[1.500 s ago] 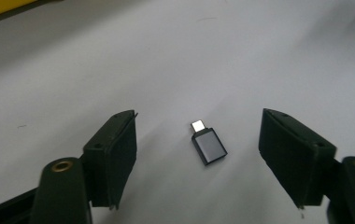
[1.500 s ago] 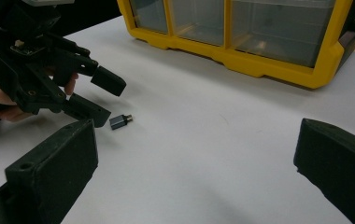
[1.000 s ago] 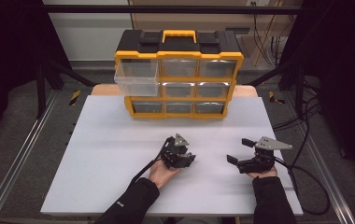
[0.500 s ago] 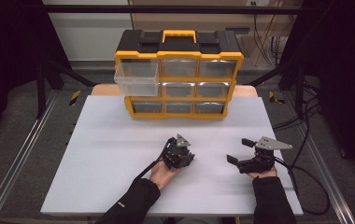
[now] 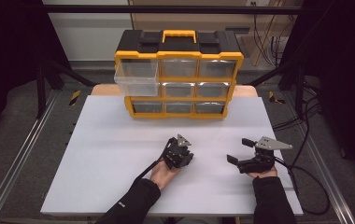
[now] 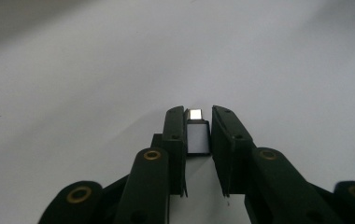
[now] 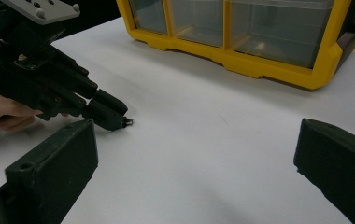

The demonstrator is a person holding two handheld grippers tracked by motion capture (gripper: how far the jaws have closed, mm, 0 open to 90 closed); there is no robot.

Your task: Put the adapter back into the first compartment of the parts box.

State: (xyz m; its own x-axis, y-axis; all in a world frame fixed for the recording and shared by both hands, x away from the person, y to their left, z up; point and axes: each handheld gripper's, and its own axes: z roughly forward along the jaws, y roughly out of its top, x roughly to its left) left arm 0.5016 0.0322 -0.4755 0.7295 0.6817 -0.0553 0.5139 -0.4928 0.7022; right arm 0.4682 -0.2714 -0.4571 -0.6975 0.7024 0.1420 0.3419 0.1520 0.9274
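We have the left gripper (image 5: 179,150) low over the table (image 5: 110,154), its fingers closed on a small metal-tipped part (image 6: 197,135), perhaps a connector. The right gripper (image 5: 246,156) waits alongside, fingers wide apart. Next, we'd carry it to the organiser's (image 5: 179,74) open drawer (image 5: 136,78).

The left tool (image 5: 177,150) sits near the middle of the high view, tipped nose-down, its jaws drawn close together and pointing toward about 1 o'clock. The left hand (image 5: 164,171) grips it from behind, the dark-sleeved forearm running in from 7 o'clock. The right tool (image 5: 237,150) lies at 3 o'clock of the left one, level, jaws spread wide and pointing toward 9 o'clock, with the right hand (image 5: 261,172) holding it from 6 o'clock.
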